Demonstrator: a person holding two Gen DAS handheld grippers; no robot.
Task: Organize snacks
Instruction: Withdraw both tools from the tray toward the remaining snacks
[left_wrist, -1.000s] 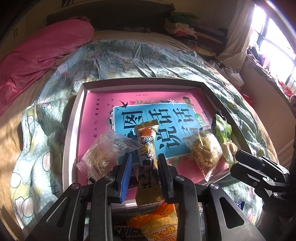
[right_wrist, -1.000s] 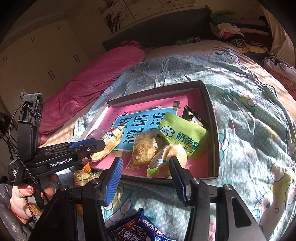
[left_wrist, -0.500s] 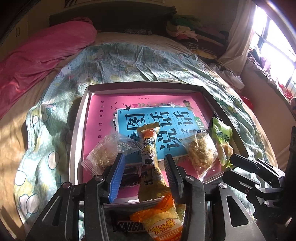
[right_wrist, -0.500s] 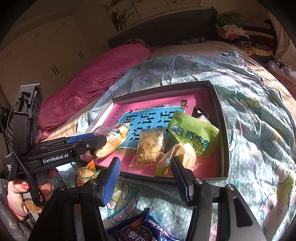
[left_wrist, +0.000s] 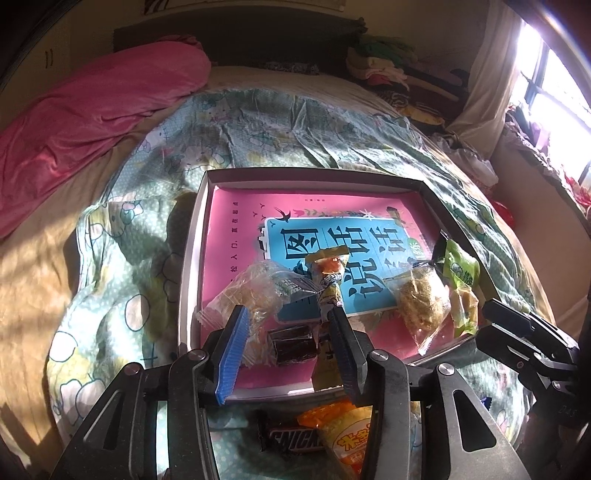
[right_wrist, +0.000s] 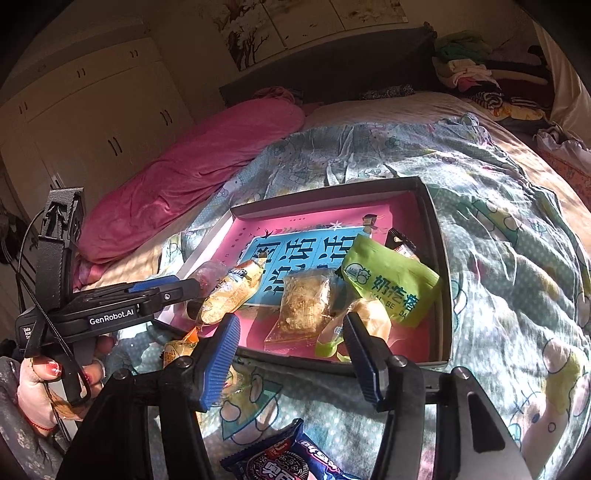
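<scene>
Your tray (left_wrist: 192, 280) on the bed already holds several snacks. The yellow stick pack (left_wrist: 328, 291) lies in it, between the apart jaws of your left gripper (left_wrist: 286, 350). Your right gripper (right_wrist: 291, 354) is opening, empty. The Snickers bar (left_wrist: 291, 439), the orange pack (left_wrist: 347, 435) and the blue cookie pack (right_wrist: 288, 461) are outside, on the blanket.

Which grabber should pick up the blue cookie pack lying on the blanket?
Right. The blue cookie pack lies on the blanket just below the right gripper, whose jaws are opening with nothing between them. The left gripper is farther off, by the box corner.
</scene>
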